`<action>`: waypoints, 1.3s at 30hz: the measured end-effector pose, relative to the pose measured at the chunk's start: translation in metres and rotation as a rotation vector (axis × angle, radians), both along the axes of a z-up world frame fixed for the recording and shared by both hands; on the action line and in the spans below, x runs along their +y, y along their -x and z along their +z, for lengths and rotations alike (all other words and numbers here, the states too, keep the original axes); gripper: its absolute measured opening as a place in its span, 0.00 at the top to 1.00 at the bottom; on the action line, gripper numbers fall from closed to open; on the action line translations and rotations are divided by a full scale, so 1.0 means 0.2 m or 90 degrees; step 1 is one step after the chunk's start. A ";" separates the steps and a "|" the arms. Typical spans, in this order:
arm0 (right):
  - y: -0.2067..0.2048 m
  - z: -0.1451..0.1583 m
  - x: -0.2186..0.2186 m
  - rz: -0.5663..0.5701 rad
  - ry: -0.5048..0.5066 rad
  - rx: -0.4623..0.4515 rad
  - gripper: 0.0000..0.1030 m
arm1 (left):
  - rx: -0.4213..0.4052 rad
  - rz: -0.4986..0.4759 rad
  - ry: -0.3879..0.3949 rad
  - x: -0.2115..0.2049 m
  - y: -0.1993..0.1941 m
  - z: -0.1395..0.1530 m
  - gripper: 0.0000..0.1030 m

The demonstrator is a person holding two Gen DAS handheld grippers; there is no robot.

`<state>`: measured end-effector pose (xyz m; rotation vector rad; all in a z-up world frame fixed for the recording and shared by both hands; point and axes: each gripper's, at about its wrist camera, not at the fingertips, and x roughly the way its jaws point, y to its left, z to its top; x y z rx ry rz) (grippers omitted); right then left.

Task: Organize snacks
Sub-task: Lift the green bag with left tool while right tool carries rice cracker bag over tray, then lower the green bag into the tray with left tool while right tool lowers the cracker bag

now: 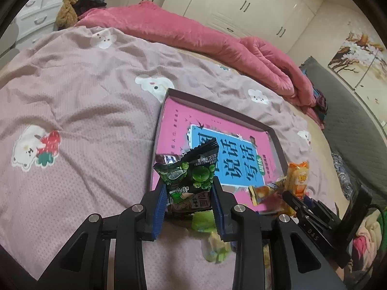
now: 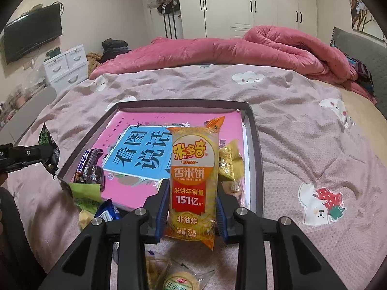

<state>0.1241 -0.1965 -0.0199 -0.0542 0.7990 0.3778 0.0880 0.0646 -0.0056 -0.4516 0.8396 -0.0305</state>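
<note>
Fingers of the right gripper (image 2: 191, 207) clamp an orange rice-cracker pack (image 2: 192, 181) low on its body; long axis runs up the frame, far end pointing over the tray (image 2: 256, 145). Left gripper (image 1: 189, 198) pinches a green snack packet (image 1: 191, 174) at its lower half, crimped end up, above the tray's near left corner. Progress, judged: partial. A dark candy wrapper (image 2: 89, 166) and yellow packets (image 2: 229, 162) lie inside the tray; lime (image 2: 84, 193), blue (image 2: 107, 213) and clear (image 2: 179, 280) packets remain loose on the bed (image 2: 302, 125) at frame bottom.
</note>
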 end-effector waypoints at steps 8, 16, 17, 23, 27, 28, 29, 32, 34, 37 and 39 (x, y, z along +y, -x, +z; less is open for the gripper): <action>-0.06 -0.02 0.01 -0.001 -0.001 0.001 0.67 | 0.017 0.003 -0.011 0.01 -0.08 -0.05 0.66; -0.10 -0.03 0.02 0.004 -0.007 0.001 0.67 | 0.032 0.003 -0.022 -0.01 -0.14 -0.09 0.66; -0.10 -0.03 0.02 0.004 -0.008 0.001 0.67 | 0.033 0.003 -0.023 -0.01 -0.15 -0.09 0.66; -0.13 -0.04 0.04 0.009 -0.011 0.003 0.67 | 0.036 -0.012 -0.028 -0.06 -0.18 -0.09 0.66; -0.16 -0.05 0.05 0.015 -0.013 0.006 0.67 | 0.039 -0.023 -0.030 -0.11 -0.20 -0.08 0.66; -0.16 -0.05 0.05 0.015 -0.013 0.006 0.67 | 0.039 -0.028 -0.033 -0.13 -0.21 -0.08 0.66; -0.16 -0.05 0.05 0.015 -0.014 0.006 0.67 | 0.040 -0.030 -0.035 -0.14 -0.21 -0.07 0.66; -0.17 -0.05 0.04 0.014 -0.018 0.006 0.67 | 0.043 -0.041 -0.039 -0.20 -0.23 -0.06 0.66; -0.17 -0.05 0.04 0.013 -0.023 0.006 0.67 | 0.046 -0.052 -0.042 -0.24 -0.26 -0.06 0.66; -0.16 -0.04 0.03 0.011 -0.028 0.007 0.67 | 0.055 -0.060 -0.041 -0.28 -0.28 -0.07 0.66; -0.16 -0.03 0.02 0.009 -0.030 0.004 0.67 | 0.065 -0.069 -0.037 -0.31 -0.30 -0.08 0.66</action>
